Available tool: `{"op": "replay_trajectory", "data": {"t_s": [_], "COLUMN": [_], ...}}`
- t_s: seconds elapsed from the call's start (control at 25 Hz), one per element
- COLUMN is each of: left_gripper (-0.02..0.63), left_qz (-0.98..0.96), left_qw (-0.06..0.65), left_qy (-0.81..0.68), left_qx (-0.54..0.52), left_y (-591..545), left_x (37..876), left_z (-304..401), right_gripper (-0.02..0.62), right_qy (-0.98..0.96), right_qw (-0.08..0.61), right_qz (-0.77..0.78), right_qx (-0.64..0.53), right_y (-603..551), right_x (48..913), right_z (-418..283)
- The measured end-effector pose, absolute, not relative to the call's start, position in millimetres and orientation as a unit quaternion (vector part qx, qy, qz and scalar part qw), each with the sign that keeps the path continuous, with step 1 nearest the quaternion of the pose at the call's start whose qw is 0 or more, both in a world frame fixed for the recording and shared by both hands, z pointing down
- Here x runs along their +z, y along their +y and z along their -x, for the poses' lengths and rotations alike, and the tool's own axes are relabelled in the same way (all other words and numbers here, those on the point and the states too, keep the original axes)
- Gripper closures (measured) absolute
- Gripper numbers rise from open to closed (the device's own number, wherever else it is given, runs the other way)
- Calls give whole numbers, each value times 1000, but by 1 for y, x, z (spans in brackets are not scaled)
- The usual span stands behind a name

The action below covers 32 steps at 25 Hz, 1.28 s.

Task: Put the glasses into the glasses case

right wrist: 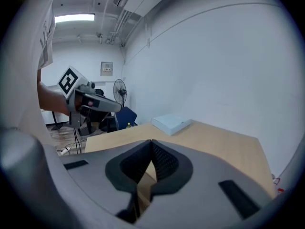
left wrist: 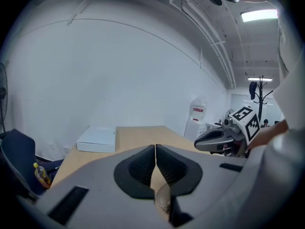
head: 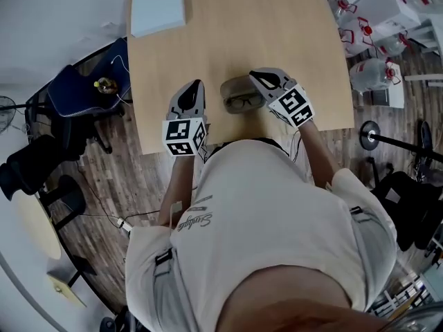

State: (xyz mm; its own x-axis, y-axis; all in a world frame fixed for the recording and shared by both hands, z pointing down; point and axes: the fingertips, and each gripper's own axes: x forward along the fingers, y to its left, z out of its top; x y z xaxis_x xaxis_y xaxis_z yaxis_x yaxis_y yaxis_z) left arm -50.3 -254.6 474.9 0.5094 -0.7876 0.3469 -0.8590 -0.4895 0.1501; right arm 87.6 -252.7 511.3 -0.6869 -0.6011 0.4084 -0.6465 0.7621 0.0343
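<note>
At the far left of the head view a dark blue chair (head: 73, 92) stands on the wood floor, just beside the table's left edge, with a small yellow-capped bottle (head: 105, 85) on it. On the light wooden table (head: 263, 26), a flat white box (head: 158, 5) lies at the far left corner.

The left gripper (head: 198, 84) hangs over the near edge of the table, left of the case. Its own view shows the 2 jaws pressed together at the tips with nothing clamped between them; a curved bit of lens rim shows through the gap lower down, on the table side.

Between the 2 grippers lies the glasses case (head: 237, 87) – olive-grey, lid open – and the dark-framed glasses (head: 243, 102) sit within its outline, at the half nearer the person. Whether they are fully seated cannot be told.

The right gripper (head: 254, 75) reaches in from the right, its tips over the case's far right corner. Its view shows both jaws closed tip to tip – empty.

Right of the table, several clear water jugs (head: 370, 71) stand on the floor.
</note>
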Motion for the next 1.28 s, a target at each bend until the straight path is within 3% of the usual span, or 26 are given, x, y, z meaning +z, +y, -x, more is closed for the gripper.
{"op": "replay_trajectory", "data": {"t_s": [0.44,0.84,1.28], "left_gripper": [589,589,589], "left_qz": [-866,-871,-879], "left_qw": [159,113,80], "left_qy": [-471,-476,-469], "left_qx": [51,44,30], "left_y": [-261,-271,-285], "left_x": [430,399,368], "left_z": [44,50,39], "right_gripper": [598,600,600], "right_qy": [-904,-909,-896], "right_qw": [121,32,19], "right_qz": [-408,-411,-443], "right_qx": [38,60,13], "right_y": [-259,-258,-262], "right_x": [445,393,352], "right_z": [-109,-113,-129]}}
